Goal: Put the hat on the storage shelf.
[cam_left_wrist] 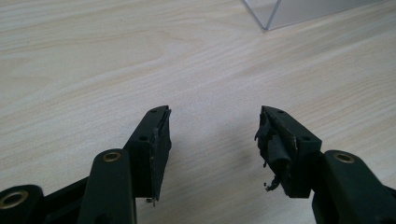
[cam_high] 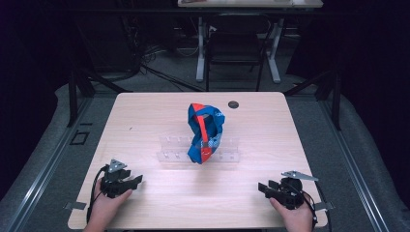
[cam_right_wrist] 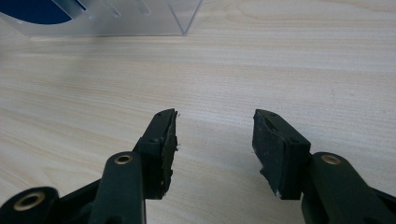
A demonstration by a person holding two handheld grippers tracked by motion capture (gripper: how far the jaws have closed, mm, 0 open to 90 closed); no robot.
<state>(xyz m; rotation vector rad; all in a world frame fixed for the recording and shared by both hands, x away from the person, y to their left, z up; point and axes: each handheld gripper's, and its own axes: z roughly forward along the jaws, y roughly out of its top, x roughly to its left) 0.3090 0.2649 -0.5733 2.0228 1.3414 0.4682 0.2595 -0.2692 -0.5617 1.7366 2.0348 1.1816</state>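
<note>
Light wooden table (cam_high: 145,116), seen from the high view, with a clear acrylic rack (cam_high: 169,155) lying across its middle. On the rack, standing upright and draped over it, a blue and red fabric item (cam_high: 205,133) with a red strap down its front; exact kind of item not clear. Just behind it, near the far edge, a small dark round disc (cam_high: 233,104) set in the tabletop.

Left gripper (cam_high: 138,181) at the near left, held in a hand (cam_high: 109,205), resting low over the table, well apart from the rack. Jaws spread wide, nothing between them, bare wood in the gap; worn, frayed pad (cam_left_wrist: 275,149) on one jaw in the left gripper view.

Right gripper (cam_high: 262,187) at the near right, held in the other hand (cam_high: 295,215), likewise low and well apart from the rack. Jaws parted wide, empty, pointing toward the rack's clear corner.
</note>
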